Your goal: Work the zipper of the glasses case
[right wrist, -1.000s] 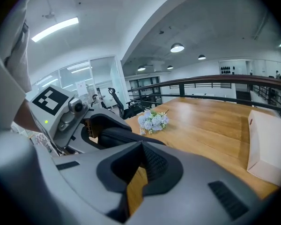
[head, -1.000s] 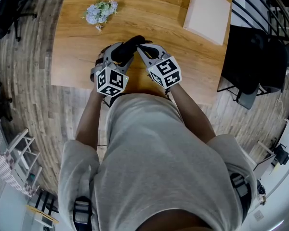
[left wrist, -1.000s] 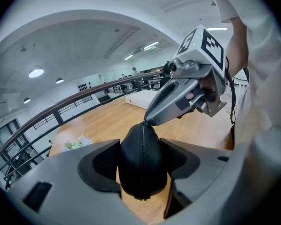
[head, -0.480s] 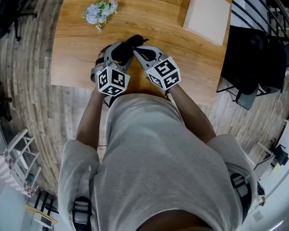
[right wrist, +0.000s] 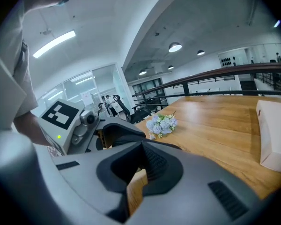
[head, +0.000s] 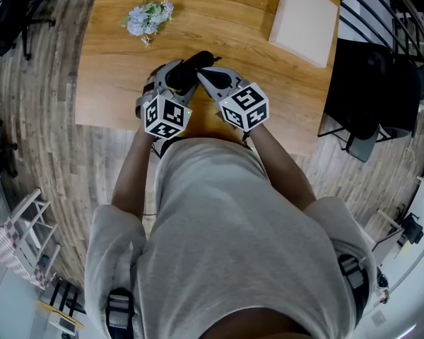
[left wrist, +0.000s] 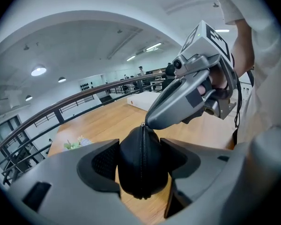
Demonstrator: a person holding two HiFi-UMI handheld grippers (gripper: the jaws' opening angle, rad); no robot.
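Firmly, the left gripper [left wrist: 140, 149] clamps the black case [left wrist: 129, 165] across its width, one dark pad pressed on each side. The case stands on end between the pads, lifted off the table [head: 219, 27]. Its zipper [left wrist: 141, 159] runs straight up the middle toward the camera. The right gripper [right wrist: 141, 146] has its jaws together. In the left gripper view its tip meets the top end of the zipper at 12 o'clock on the case, where a small metal bit shows. Whether the pull is pinched cannot be told. The only print in sight is the black-and-white square markers on the cubes [head: 246, 106], which carry no readable words. In the head view, pale blue flowers [head: 147, 17] lie at 11 o'clock from the case. A plain white box [head: 305, 18] lies at 2 o'clock from it, well apart.
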